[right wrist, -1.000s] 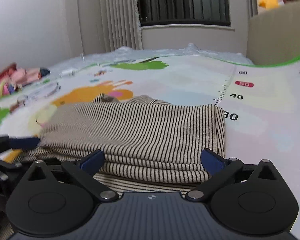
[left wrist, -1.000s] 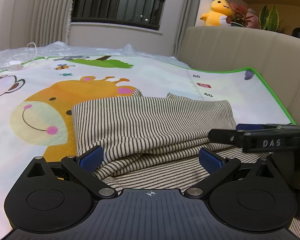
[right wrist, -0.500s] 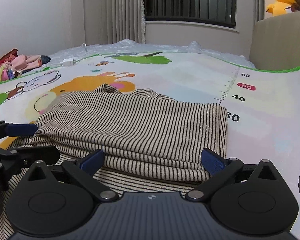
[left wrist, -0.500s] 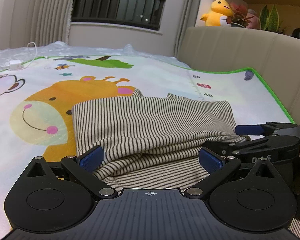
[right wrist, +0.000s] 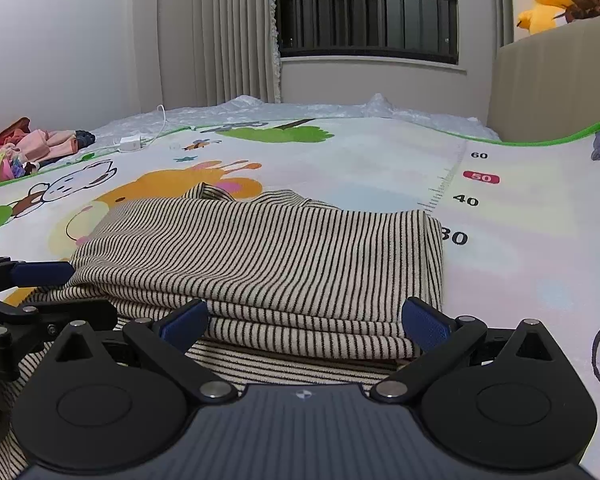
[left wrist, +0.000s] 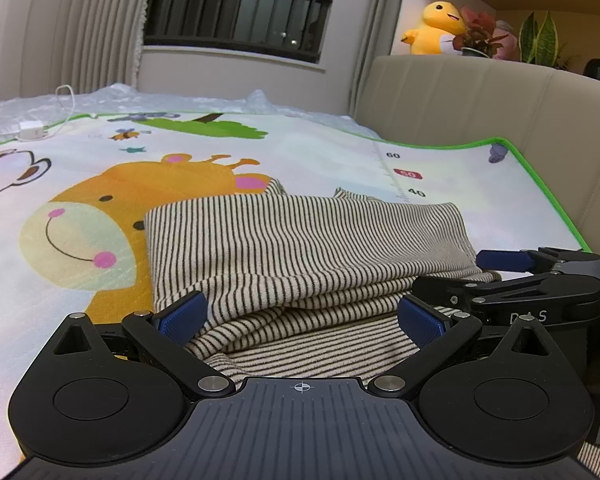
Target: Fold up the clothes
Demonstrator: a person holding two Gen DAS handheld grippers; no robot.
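Note:
A beige shirt with thin dark stripes (left wrist: 300, 240) lies folded in layers on the cartoon play mat (left wrist: 320, 160). My left gripper (left wrist: 300, 318) is open at the shirt's near left edge, and loose fabric lies between its blue pads. My right gripper (right wrist: 304, 324) is open at the near right edge (right wrist: 300, 320), low over the stacked folds. Each gripper shows in the other's view: the right one's fingers (left wrist: 500, 260) at the shirt's right side, the left one's fingers (right wrist: 40, 273) at its left side. Neither holds cloth.
A beige sofa back (left wrist: 480, 100) rises along the mat's right edge, with a yellow plush toy (left wrist: 436, 28) and plants on top. A white charger and cable (left wrist: 30, 130) lie at the far left. A pile of pink clothes (right wrist: 20, 152) sits beyond the mat's left corner.
My right gripper has dropped and rolled beside the shirt's right side, and its view has tilted upward. The left gripper and the shirt have stayed still.

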